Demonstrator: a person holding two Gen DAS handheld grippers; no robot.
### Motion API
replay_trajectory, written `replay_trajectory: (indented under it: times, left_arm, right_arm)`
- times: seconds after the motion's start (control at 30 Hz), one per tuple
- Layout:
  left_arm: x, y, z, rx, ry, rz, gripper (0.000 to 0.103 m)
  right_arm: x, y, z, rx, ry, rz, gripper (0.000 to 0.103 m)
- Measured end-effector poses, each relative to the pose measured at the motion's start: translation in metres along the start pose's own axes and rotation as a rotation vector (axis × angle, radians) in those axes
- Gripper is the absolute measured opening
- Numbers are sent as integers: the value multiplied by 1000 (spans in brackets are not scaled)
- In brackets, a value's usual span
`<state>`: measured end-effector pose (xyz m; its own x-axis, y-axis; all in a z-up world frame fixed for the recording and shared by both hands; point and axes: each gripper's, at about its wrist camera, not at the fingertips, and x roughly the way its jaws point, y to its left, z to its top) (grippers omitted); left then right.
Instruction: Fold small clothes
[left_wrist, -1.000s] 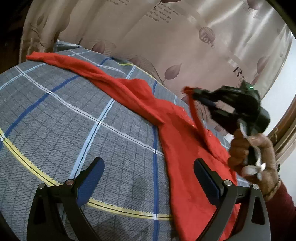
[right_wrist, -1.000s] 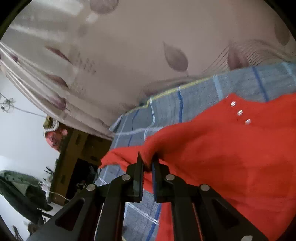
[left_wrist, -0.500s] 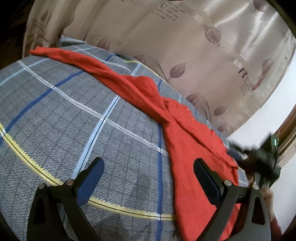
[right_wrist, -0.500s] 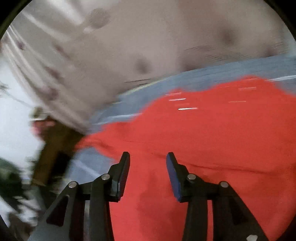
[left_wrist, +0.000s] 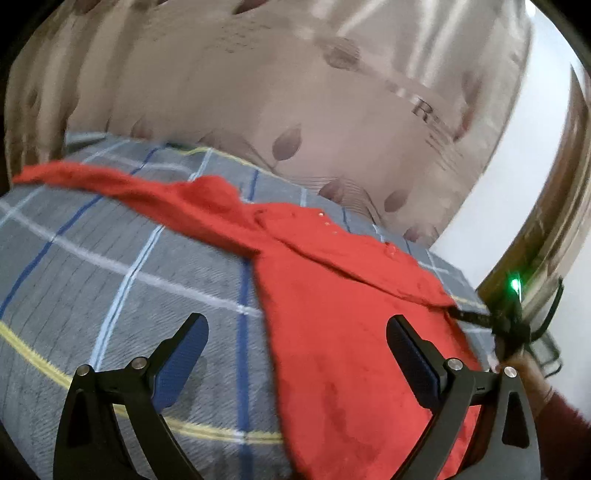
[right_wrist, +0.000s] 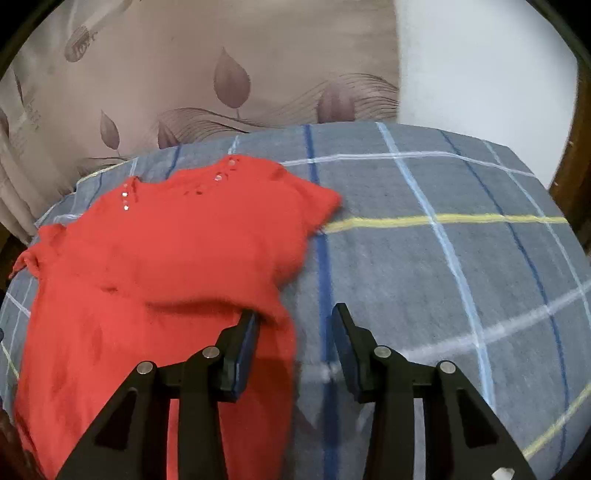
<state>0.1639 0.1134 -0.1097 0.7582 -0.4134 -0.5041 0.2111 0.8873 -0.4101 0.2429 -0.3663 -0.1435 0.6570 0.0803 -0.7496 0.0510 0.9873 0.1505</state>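
Observation:
A small red knit top (left_wrist: 332, 314) with small shiny studs near the neck lies on a grey checked bedcover (left_wrist: 110, 277). One sleeve stretches far to the left in the left wrist view. The other sleeve lies folded across the body in the right wrist view (right_wrist: 184, 240). My left gripper (left_wrist: 295, 350) is open and empty, low over the top's left edge. My right gripper (right_wrist: 293, 343) is open and empty over the top's right edge; it also shows at the right in the left wrist view (left_wrist: 476, 317).
A beige curtain (left_wrist: 295, 92) with leaf prints hangs behind the bed. A white wall (right_wrist: 480, 62) and dark wooden frame (left_wrist: 546, 221) stand at the right. The bedcover (right_wrist: 443, 258) extends to the right of the top.
My right gripper has let go of the sleeve, opened and drawn back to the right. The sleeve now lies across the top's body. My left gripper has stayed open.

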Motion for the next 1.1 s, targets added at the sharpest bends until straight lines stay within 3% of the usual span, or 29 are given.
replay_trajectory:
  times: [0.03, 0.13, 0.3, 0.4, 0.47, 0.53, 0.6, 0.7, 0.87, 1.0, 1.1]
  left_arm:
    - [4, -3, 0, 13, 9, 9, 97]
    - [16, -7, -3, 27, 64, 29, 97]
    - [23, 18, -4, -110, 103, 19, 97]
    - [20, 38, -4, -205, 83, -9, 97]
    - [18, 47, -2, -242, 80, -22, 97]
    - [13, 53, 2, -255, 71, -22, 97]
    - [4, 63, 14, -240, 50, -20, 97]
    - [-6, 83, 40, -219, 31, 20, 97]
    - [-9, 142, 87, -275, -18, 106, 97]
    - [4, 211, 107, -440, -22, 145, 96]
    - [14, 253, 110, -597, -30, 119, 96]
  right_arm:
    - [3, 1, 2, 1, 5, 6, 29]
    - [2, 6, 1, -24, -18, -83, 13]
    - [0, 13, -7, -118, -53, -258, 11]
    - [2, 10, -5, -104, -44, -256, 11]
    - [0, 6, -4, -84, -43, -232, 20]
    - [-5, -3, -6, -34, -38, -189, 37]
    - [-12, -6, -11, -12, -47, -135, 37]
    - [-25, -6, -24, -19, -84, -144, 39]
    - [-39, -2, -35, -13, -139, -103, 69]
    - [-41, 2, -36, -27, -147, -111, 75]
    - [-37, 4, -36, -30, -123, -122, 75]
